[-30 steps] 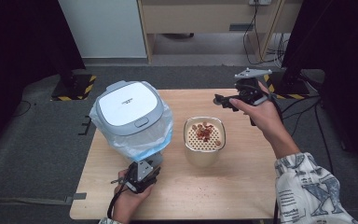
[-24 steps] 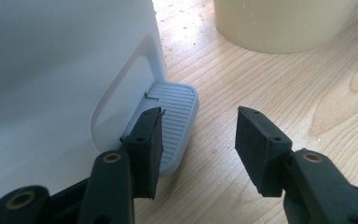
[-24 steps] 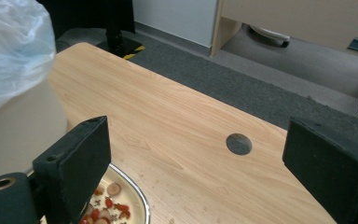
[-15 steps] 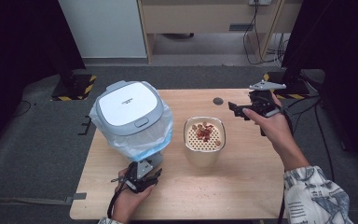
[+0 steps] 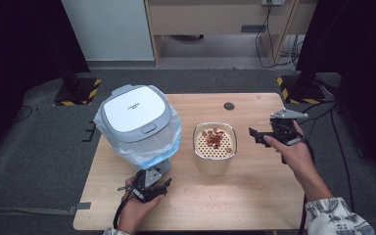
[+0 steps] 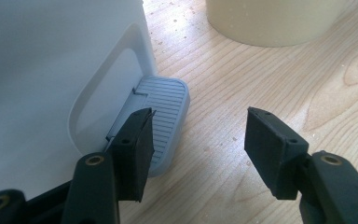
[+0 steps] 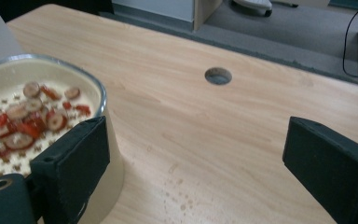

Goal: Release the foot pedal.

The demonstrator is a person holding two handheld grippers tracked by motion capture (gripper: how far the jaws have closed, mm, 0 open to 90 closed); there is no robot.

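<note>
On the wooden surface a pedal bin, lined with a pale plastic bag, stands at about 10 o'clock from the surface's middle, its white-and-grey lid shut. Its grey ribbed foot pedal sticks out at the base toward 6 o'clock in the high view.

The left gripper sits low at 7 o'clock of the surface, just in front of that pedal. Its 2 jaws have just been opening and now stand wide apart: in the left gripper view one jaw hangs over the pedal's near edge and the other over bare wood, with nothing pinched between them.

A cream container with a perforated insert carrying red and brown slices stands near the middle, just at 3 o'clock of the bin.

The right gripper is held at 3 o'clock of the container, pointing toward it. Its jaws are apart and empty; in the right gripper view one jaw lies against the container's rim side, the other over open wood. A round hole in the surface lies at 12 o'clock.
</note>
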